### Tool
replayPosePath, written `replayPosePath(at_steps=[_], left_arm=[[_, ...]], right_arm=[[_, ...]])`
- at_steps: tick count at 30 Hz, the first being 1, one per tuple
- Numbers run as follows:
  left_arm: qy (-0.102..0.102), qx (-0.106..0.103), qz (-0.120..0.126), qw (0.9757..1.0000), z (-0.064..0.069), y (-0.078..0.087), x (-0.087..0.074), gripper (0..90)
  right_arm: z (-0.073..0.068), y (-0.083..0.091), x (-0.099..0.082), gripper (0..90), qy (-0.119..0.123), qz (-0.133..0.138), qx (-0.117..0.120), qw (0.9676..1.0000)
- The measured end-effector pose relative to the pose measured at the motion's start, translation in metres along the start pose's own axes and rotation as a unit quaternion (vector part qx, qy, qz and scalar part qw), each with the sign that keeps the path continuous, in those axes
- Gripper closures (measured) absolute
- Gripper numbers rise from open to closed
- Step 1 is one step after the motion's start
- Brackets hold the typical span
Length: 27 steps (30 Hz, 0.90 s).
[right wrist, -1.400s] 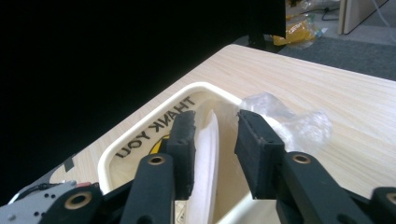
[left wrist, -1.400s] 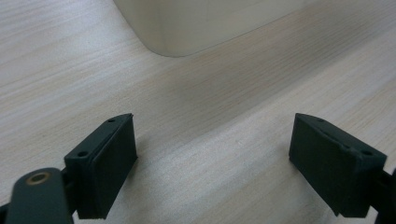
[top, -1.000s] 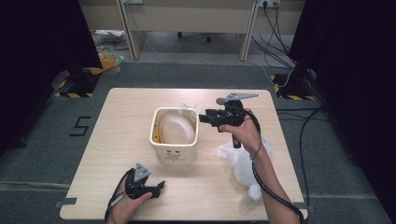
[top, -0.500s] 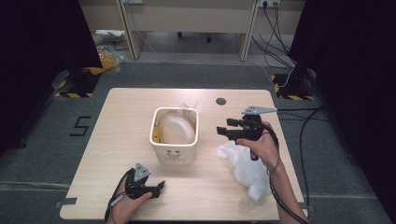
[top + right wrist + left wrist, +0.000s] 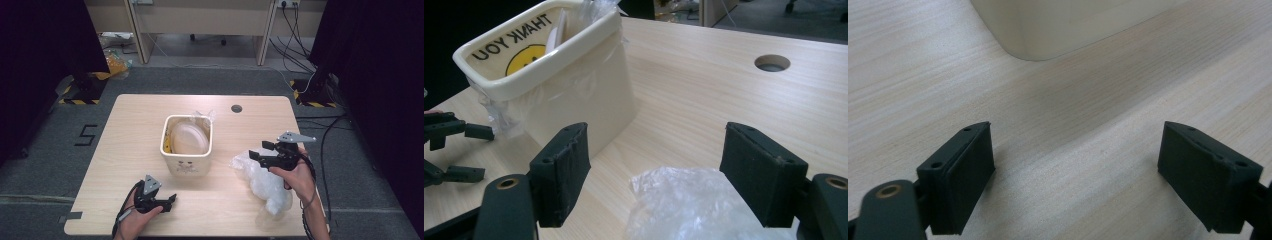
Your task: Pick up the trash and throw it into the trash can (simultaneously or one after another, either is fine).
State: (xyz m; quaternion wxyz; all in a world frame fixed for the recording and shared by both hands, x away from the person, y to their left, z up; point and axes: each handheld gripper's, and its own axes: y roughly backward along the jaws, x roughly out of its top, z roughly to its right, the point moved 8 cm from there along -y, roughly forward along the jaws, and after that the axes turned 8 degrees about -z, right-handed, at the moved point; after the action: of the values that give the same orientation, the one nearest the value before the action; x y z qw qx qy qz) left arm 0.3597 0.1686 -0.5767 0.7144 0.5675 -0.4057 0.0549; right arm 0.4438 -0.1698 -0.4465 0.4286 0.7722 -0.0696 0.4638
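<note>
A cream bin (image 5: 186, 161) lined with a clear bag stands mid-table; its inner wall reads "THANK YOU" with a smiley, seen in the right gripper view (image 5: 549, 75). A heap of crumpled clear plastic (image 5: 264, 182) lies on the table to the bin's right. My right gripper (image 5: 260, 151) hovers at the heap's far-left end, pointing toward the bin. Its jaws have just been opening and stand wide (image 5: 655, 150); plastic (image 5: 684, 205) lies low between them, untouched by the pads. My left gripper (image 5: 171, 201) rests near the front edge, open (image 5: 1075, 145) on bare wood, facing the bin's base (image 5: 1048, 25).
A round cable hole (image 5: 236, 108) sits in the wooden table (image 5: 125, 130) at the back, right of centre. Grey carpet surrounds the table, with cables and dark curtains at the right and left. The left gripper's fingers (image 5: 454, 130) appear at the left of the right gripper view.
My right gripper has moved from beside the bin's rim to the right, toward the person and lower, over the plastic heap, with its jaws wider apart. The left gripper has stayed put.
</note>
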Motion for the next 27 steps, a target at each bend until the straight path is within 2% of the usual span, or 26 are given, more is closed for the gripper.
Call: replayPosePath(at_steps=[3,6,11,17,22,27], left_arm=[[0.000,0.000,0.000,1.0000,0.000,0.000,0.000,14.0],[0.002,0.000,0.001,1.0000,0.000,0.000,0.000,14.0],[0.003,0.000,0.001,1.0000,0.000,0.000,0.000,14.0],[0.003,0.000,0.001,1.0000,0.000,0.000,0.000,14.0],[0.002,0.001,0.001,1.0000,0.000,0.000,0.000,14.0],[0.003,0.000,0.001,1.0000,0.000,0.000,0.000,14.0]], right_arm=[[0.004,0.006,-0.007,27.1,-0.004,0.005,-0.012,0.9999],[0.006,0.014,-0.014,25.7,0.004,-0.004,-0.030,0.9995],[0.006,0.025,-0.029,23.9,0.008,-0.013,-0.036,0.9992],[0.018,0.035,-0.050,21.4,-0.007,-0.031,-0.046,0.9984],[0.023,0.033,-0.061,19.4,-0.013,-0.046,-0.048,0.9977],[0.033,0.022,-0.069,17.7,-0.021,-0.064,-0.052,0.9963]])
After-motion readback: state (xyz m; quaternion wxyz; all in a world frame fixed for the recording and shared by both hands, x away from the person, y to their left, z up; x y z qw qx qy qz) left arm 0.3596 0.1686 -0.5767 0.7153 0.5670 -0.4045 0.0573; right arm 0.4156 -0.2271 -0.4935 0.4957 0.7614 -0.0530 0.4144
